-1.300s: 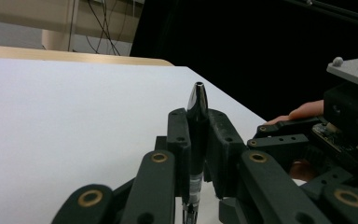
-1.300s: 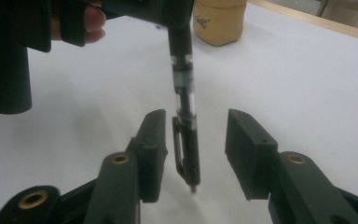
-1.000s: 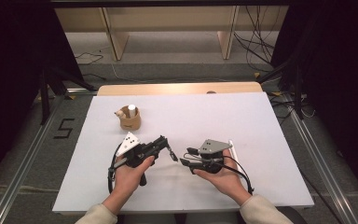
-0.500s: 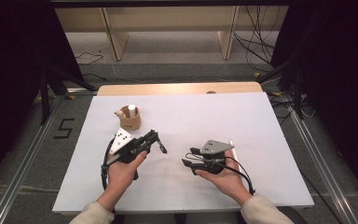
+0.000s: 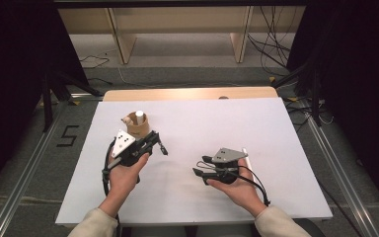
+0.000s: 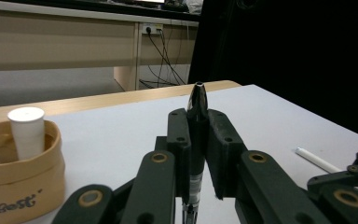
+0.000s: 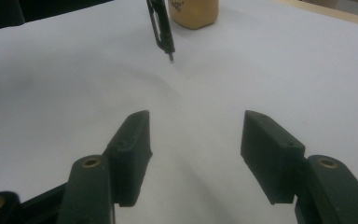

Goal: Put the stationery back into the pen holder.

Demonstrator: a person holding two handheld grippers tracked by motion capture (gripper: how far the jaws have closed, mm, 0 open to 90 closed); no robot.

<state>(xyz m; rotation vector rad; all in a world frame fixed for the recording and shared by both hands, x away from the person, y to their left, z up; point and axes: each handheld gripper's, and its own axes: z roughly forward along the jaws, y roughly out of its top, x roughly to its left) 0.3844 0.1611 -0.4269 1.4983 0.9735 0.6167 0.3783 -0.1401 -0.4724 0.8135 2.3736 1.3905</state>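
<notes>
My left gripper (image 5: 152, 142) is shut on a black pen (image 5: 163, 146), held just above the white table sheet (image 5: 276, 128). In the left gripper view the pen (image 6: 197, 100) stands upright between the pads, its glossy end uppermost. A tan cup (image 5: 138, 129) with a white cylinder (image 5: 139, 117) in it stands just behind that hand. My right gripper (image 5: 200, 166) lies low at centre right and points left. Its jaws have just been opening, with nothing between them (image 7: 193, 135). Ahead of them in the right gripper view hangs the pen (image 7: 161, 28), tip down, before the cup (image 7: 193, 11).
A thin white stick (image 5: 247, 156) lies on the sheet beside my right hand, also seen as a white stick (image 6: 317, 160) in the left gripper view. The table's wooden far edge (image 5: 187, 94) borders the sheet. Dark curtains flank both sides.
My left hand has carried the pen leftward and toward the cup, away from the right gripper, which it nearly met a second ago. The right gripper's jaws stand wider.
</notes>
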